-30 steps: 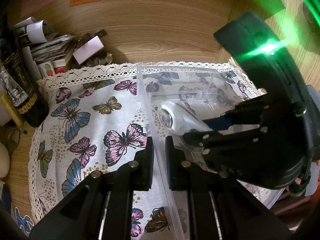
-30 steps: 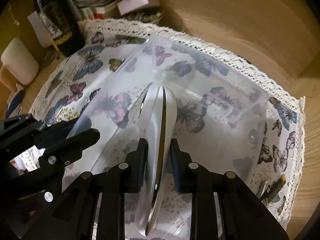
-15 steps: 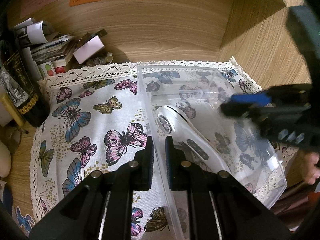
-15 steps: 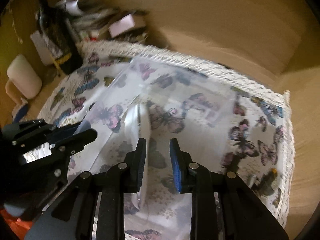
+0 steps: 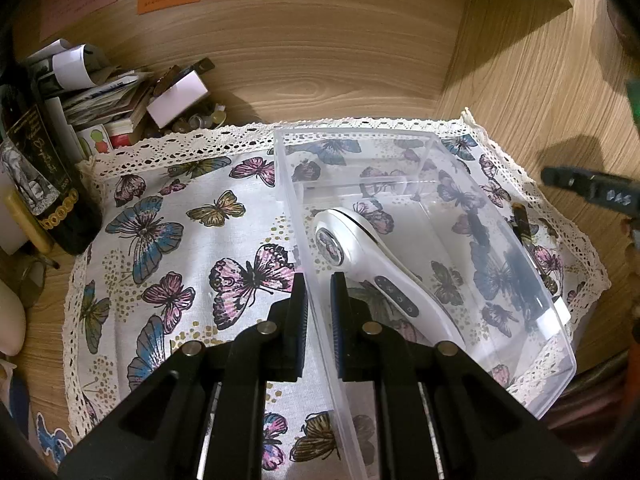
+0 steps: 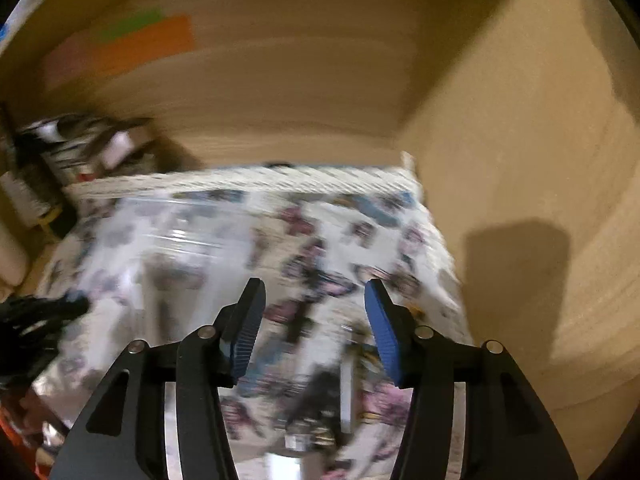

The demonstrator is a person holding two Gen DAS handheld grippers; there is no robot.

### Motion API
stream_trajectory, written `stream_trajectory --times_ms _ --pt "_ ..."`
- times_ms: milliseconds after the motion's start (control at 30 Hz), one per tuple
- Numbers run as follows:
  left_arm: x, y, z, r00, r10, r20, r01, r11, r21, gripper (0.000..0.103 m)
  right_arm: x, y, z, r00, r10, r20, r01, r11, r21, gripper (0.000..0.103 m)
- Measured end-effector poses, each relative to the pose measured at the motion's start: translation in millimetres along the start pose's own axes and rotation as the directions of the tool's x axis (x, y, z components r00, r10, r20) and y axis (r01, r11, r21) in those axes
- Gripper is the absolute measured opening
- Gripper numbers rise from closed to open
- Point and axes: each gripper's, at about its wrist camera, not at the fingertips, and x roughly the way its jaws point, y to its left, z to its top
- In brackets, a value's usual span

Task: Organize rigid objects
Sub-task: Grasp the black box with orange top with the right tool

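A clear plastic box [image 5: 460, 184] stands on the butterfly cloth [image 5: 180, 240]. A white handheld device [image 5: 376, 256] with a round head lies inside it. My left gripper [image 5: 319, 312] is shut on the box's left wall. My right gripper [image 6: 314, 320] is open and empty, above the cloth to the right of the box [image 6: 180, 232]; its view is blurred. One of its fingers [image 5: 588, 190] shows at the right edge of the left wrist view.
A dark bottle [image 5: 44, 172] and a heap of papers, small boxes and coins [image 5: 132, 96] stand at the back left. Wooden walls [image 5: 320, 52] close the back and right. Small dark items [image 6: 320, 392] lie on the cloth at the right, blurred.
My right gripper let go of the white device inside the box, opened, and pulled away up and to the right. My left gripper kept its hold on the box wall.
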Motion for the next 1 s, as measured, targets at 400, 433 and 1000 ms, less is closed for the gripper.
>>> stream_trajectory --times_ms 400,433,1000 --pt "-1 0 0 1.000 -0.008 -0.010 0.008 1.000 -0.002 0.011 66 -44 -28 0.983 -0.121 -0.141 0.131 0.989 0.066 0.048" --pt "-1 0 0 1.000 -0.008 -0.012 0.008 1.000 -0.001 0.011 71 -46 -30 0.980 -0.122 -0.156 0.135 0.988 0.072 0.048" --pt "0 0 0 1.000 -0.008 -0.014 0.008 1.000 0.000 0.011 73 -51 -36 0.985 -0.114 -0.132 0.121 0.991 0.051 0.021"
